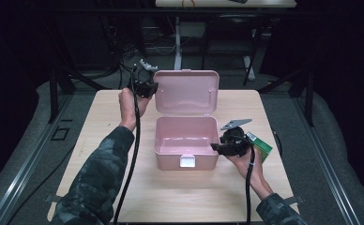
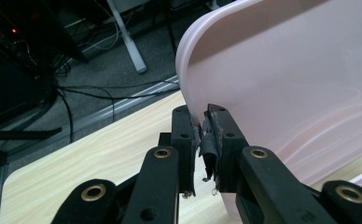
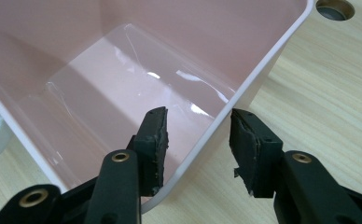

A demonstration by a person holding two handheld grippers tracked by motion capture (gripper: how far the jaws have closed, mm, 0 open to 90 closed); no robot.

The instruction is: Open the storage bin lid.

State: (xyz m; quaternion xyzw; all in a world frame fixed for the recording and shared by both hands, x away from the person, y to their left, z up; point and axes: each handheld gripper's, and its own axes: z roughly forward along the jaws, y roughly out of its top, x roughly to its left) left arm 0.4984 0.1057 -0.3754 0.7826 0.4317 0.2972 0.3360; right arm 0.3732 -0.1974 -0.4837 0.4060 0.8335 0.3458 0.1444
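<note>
green box [image 1: 261, 146] on table right | wooden table [image 1: 100, 140] | floor cables [image 2: 90, 88]

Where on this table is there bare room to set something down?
The near strip of table in front of the pink box is free, and so is the left side beside the sleeve. The right edge is crowded by the right claw and a green pack.

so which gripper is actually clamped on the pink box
The left gripper, shut on the raised lid edge. The right gripper only straddles the box wall, pads apart from it.
</note>
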